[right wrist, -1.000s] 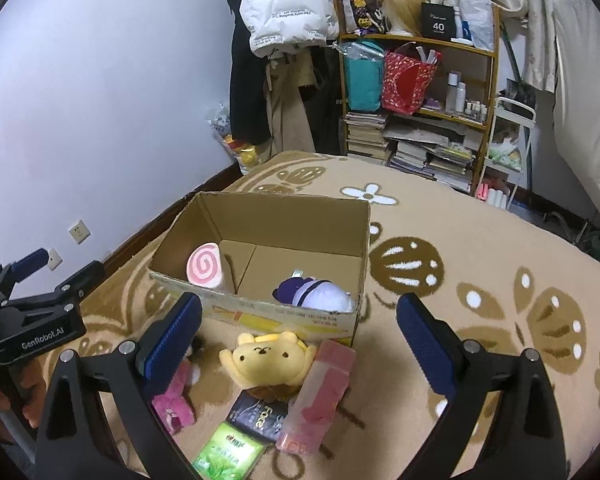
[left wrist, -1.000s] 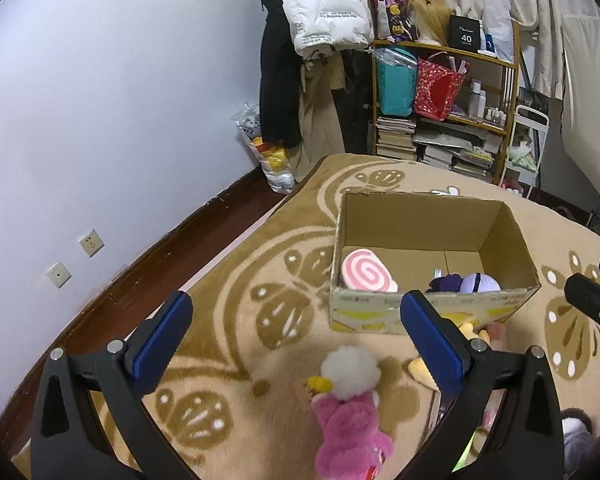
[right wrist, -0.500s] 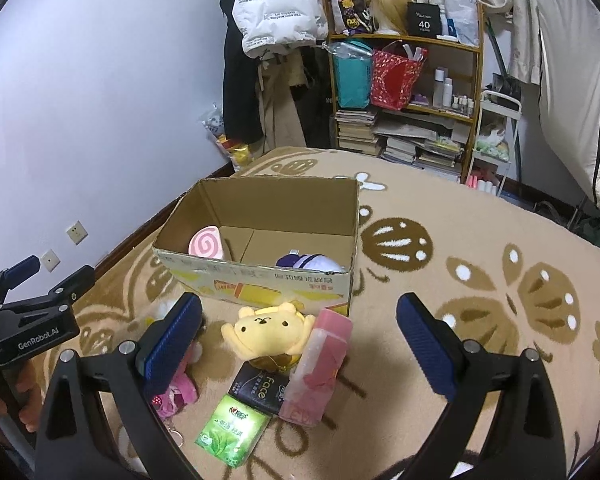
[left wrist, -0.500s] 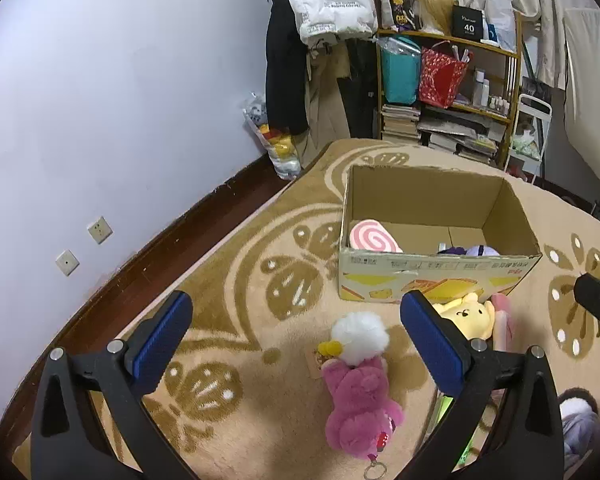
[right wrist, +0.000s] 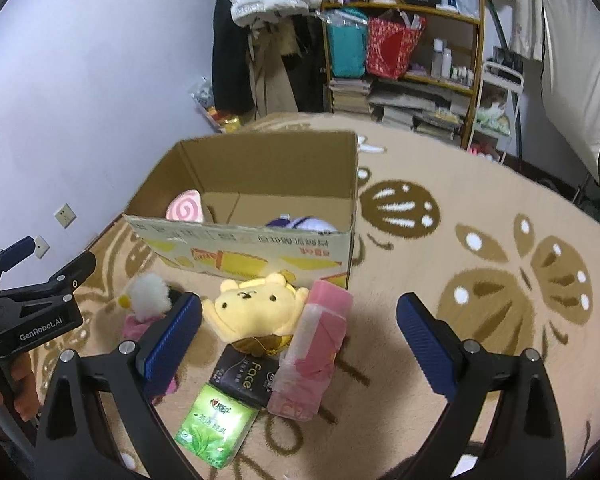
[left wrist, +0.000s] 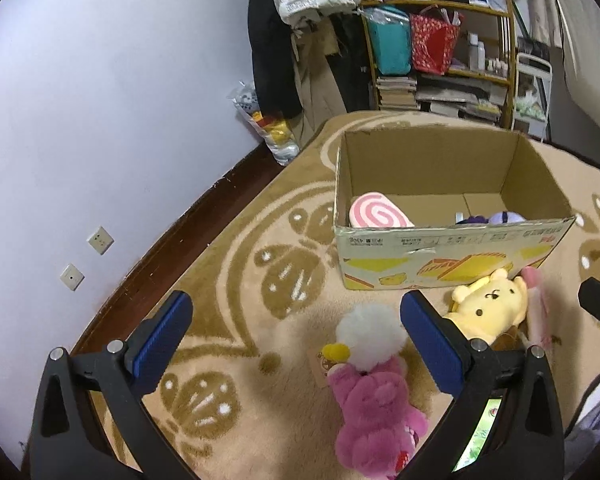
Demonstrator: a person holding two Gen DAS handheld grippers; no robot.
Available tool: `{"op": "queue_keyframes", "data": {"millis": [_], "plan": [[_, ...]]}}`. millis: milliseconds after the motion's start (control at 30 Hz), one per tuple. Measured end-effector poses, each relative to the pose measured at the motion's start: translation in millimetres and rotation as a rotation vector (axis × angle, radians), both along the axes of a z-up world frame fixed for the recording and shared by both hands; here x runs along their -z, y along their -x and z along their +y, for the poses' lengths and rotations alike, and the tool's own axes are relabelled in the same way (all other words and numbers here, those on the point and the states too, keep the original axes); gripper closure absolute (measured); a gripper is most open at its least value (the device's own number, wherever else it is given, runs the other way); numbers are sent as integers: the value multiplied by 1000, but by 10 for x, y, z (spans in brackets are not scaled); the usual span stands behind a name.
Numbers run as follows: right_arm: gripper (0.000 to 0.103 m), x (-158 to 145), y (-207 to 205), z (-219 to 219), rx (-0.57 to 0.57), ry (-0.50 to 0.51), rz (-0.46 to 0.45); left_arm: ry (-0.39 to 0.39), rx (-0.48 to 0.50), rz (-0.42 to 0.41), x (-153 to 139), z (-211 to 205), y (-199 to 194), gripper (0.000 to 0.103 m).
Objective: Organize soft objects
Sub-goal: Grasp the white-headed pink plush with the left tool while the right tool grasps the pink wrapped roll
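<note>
An open cardboard box [left wrist: 452,240] [right wrist: 240,248] stands on the carpet and holds a pink swirl cushion [left wrist: 376,213] [right wrist: 185,209] and a purple-white plush [left wrist: 496,218] [right wrist: 300,224]. In front of it lie a pink plush with a white fluffy head [left wrist: 372,392] [right wrist: 146,294], a yellow bear plush [left wrist: 486,306] [right wrist: 256,306], a pink tissue pack [right wrist: 314,344], a black tissue pack [right wrist: 246,374] and a green tissue pack [right wrist: 216,424]. My left gripper [left wrist: 296,340] is open and empty above the pink plush. My right gripper [right wrist: 298,340] is open and empty above the tissue packs.
A beige carpet with brown flower patterns [right wrist: 500,280] covers the floor. A cluttered shelf with bags and books [left wrist: 436,48] and hanging coats [left wrist: 284,40] stand at the back. A white wall with sockets [left wrist: 100,240] runs along the left.
Both grippers have pulled back and lowered from the box. The toys and tissue packs on the carpet now show more fully. Both stay open.
</note>
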State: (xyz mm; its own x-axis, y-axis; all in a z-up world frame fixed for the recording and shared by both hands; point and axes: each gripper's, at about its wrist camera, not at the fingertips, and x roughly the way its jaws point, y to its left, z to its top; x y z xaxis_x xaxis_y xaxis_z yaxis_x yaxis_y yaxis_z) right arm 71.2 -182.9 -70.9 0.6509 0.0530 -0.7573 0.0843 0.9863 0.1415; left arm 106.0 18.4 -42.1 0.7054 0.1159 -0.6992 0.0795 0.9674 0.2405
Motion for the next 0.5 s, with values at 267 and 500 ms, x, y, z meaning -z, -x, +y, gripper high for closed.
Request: {"op": "queue_keyframes", "data": {"millis": [267, 500], "plan": [[1, 278, -187, -20, 7, 8, 71, 61, -17, 67, 164, 98, -300, 0], [5, 488, -298, -49, 16, -17, 126, 113, -46, 154, 371, 193, -502, 0]]}}
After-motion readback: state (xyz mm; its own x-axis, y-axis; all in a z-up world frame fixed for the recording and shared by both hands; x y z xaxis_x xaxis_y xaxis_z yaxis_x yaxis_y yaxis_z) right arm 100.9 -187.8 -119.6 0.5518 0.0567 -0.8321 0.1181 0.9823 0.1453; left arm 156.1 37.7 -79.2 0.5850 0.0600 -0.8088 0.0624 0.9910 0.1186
